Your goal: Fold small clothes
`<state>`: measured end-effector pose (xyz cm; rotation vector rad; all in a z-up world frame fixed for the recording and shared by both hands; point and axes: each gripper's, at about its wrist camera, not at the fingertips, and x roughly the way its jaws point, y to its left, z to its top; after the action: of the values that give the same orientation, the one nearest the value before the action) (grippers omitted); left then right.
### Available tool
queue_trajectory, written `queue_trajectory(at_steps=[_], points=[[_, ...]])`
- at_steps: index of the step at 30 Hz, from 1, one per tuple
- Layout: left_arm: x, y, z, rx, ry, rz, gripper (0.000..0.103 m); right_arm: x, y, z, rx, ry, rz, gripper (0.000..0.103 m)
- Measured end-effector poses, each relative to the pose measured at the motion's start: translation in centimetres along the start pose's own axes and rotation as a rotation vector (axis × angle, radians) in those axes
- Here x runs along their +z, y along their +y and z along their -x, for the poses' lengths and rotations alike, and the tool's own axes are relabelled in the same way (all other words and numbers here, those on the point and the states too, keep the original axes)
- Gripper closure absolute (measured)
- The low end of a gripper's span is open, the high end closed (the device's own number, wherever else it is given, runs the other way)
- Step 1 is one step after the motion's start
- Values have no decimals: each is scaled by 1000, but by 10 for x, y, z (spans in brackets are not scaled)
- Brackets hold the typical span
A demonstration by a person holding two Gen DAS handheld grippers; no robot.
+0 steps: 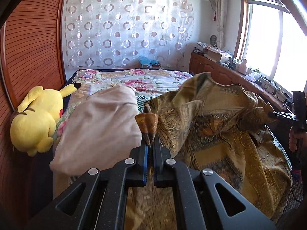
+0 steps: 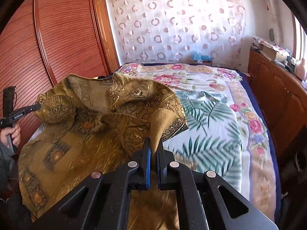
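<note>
Bedroom, floral bed point(image 2: 220, 88), lace curtain point(image 1: 124, 28) behind.
Both grippers' jaws pinch the gold cloth point(image 2: 119, 103) lifted off the bed: left gripper point(image 1: 150, 143), right gripper point(image 2: 154, 145).

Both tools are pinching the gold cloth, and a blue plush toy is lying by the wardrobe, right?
Not quite: the plush toy is yellow, not blue, as the left wrist view shows. The rest holds: the left tool and the right tool both pinch the gold cloth, and the toy lies by the wardrobe.
</note>
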<state>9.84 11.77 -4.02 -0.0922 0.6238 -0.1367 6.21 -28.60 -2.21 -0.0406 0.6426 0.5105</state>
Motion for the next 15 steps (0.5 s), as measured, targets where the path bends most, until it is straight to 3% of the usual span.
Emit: queue_trajectory(at_steps=[7,15], points=[[-40,9,45,19,-32,62,98,-38,12,52,8,-32,-47,99],[-78,15,84,43,-29,88,98,-84,26,97,-4,8,-52,99]])
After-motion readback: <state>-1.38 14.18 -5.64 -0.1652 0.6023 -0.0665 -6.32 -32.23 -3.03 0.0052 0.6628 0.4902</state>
